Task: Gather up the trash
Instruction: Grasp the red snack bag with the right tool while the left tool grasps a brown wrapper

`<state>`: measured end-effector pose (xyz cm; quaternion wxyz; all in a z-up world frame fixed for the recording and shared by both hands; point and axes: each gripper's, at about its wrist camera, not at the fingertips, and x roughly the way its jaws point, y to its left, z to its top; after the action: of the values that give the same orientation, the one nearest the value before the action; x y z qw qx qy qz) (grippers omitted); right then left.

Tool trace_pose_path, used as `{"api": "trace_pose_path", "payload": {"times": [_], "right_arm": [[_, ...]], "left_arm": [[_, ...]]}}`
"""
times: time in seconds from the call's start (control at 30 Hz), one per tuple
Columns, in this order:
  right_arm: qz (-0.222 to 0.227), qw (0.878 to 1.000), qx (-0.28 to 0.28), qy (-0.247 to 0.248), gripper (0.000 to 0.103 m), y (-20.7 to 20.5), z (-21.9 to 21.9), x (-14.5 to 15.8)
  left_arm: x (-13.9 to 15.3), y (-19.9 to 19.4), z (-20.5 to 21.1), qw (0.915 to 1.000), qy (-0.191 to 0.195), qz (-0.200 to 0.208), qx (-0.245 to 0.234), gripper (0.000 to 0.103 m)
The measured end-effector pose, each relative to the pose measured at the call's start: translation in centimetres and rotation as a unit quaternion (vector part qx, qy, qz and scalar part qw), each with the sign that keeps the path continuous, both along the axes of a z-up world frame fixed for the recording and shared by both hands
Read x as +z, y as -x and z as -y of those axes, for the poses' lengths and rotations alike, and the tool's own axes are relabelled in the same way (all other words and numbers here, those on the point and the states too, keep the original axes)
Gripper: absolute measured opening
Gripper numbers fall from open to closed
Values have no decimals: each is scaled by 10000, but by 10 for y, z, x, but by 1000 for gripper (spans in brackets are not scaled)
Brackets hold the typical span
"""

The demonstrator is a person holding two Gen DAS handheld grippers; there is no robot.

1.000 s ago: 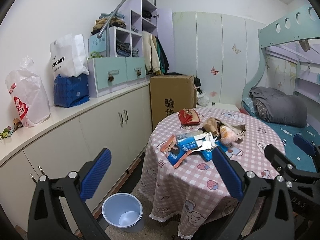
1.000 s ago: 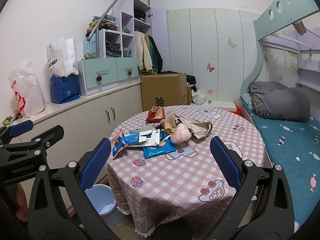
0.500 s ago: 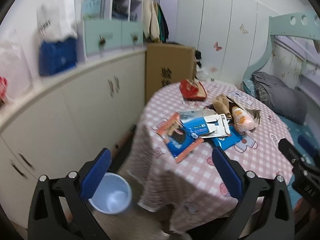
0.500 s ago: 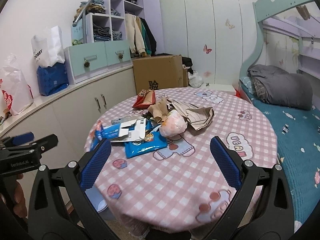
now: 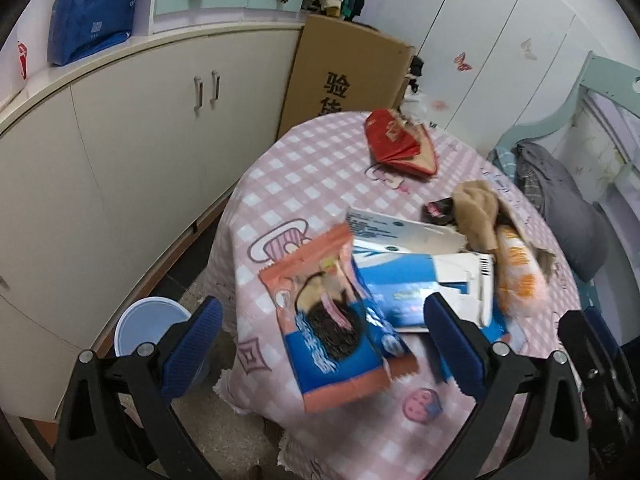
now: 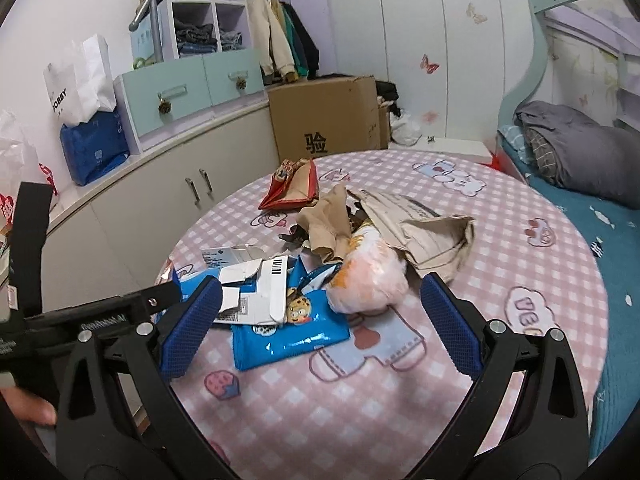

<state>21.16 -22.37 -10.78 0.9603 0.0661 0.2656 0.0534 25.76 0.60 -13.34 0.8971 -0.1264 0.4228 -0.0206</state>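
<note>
Round desk (image 6: 460, 380) under pink checked cloth, strewn with trash: orange-and-blue snack wrapper (image 5: 332, 320) nearest the left edge, white carton (image 6: 260, 284) lying on a blue packet (image 6: 288, 340), peach plastic bag (image 6: 368, 276) against crumpled brown paper (image 6: 420, 228), red packet (image 6: 296, 188) farther back. Cardboard box (image 6: 324, 120) behind the desk, cabinets (image 5: 132, 140) along the left, bed (image 6: 600, 220) to the right. Pale blue bin (image 5: 140, 328) on the floor beside the desk, partly hidden by a blue pad; no contents visible. Left hand-held gripper (image 5: 320, 340) now closer and tilted down over the wrapper, jaws spread wide, holding nothing. Right hand-held gripper (image 6: 320, 320) likewise nearer, spread apart above the carton and blue packet.
</note>
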Motion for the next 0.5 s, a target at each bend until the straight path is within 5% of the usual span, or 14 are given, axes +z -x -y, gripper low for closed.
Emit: {"api": "trace_pose_path", "payload": {"times": [0.13, 0.33, 0.43, 0.5], "right_arm": [[-157, 9997, 178, -35, 97, -17, -2, 0], [-207, 9992, 341, -10, 97, -30, -9, 7], [-257, 9986, 456, 17, 97, -37, -15, 10], [-313, 9982, 516, 9, 97, -42, -18, 12]], "left_arm": [[-12, -6, -10, 9981, 537, -294, -113, 60], [-16, -6, -22, 9936, 1077, -276, -209, 33], [-15, -7, -22, 9950, 934, -247, -240, 9], [-14, -7, -25, 9952, 928, -187, -252, 4]]}}
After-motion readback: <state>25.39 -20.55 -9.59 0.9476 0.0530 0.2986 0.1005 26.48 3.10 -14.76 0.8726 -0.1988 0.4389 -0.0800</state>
